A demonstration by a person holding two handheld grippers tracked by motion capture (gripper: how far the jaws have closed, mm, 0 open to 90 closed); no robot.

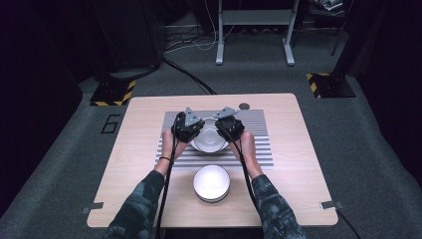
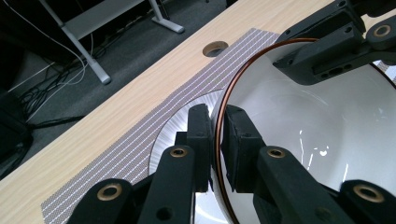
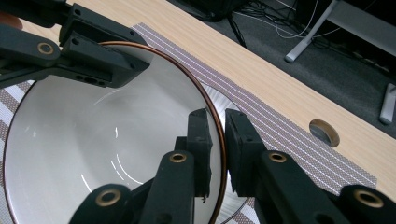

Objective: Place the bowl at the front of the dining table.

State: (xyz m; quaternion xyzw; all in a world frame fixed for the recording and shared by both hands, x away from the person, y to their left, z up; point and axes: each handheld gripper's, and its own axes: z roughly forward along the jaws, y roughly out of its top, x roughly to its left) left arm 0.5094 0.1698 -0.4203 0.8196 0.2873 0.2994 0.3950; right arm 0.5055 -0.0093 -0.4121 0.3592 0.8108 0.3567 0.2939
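A white bowl with a thin copper rim (image 1: 209, 140) is over the striped mat (image 1: 259, 149), gripped from both sides. My left gripper (image 1: 194, 133) is shut on its left rim, and the left gripper view shows the pads clamping the bowl's edge (image 2: 217, 126). My right gripper (image 1: 225, 131) is shut on the opposite rim (image 3: 218, 128). Each gripper view shows the other gripper across the bowl (image 2: 327, 51) (image 3: 88, 56). Under the bowl lies a shiny, silvery round disc (image 2: 184, 119). I cannot tell whether the bowl touches it.
A second white bowl (image 1: 211, 183) stands on the wooden table (image 1: 134, 149) near its front edge, between the person's forearms. A round cable hole (image 1: 244, 106) is at the table's far edge. Beyond it are dark floor, cables and a metal stand (image 1: 254, 20).
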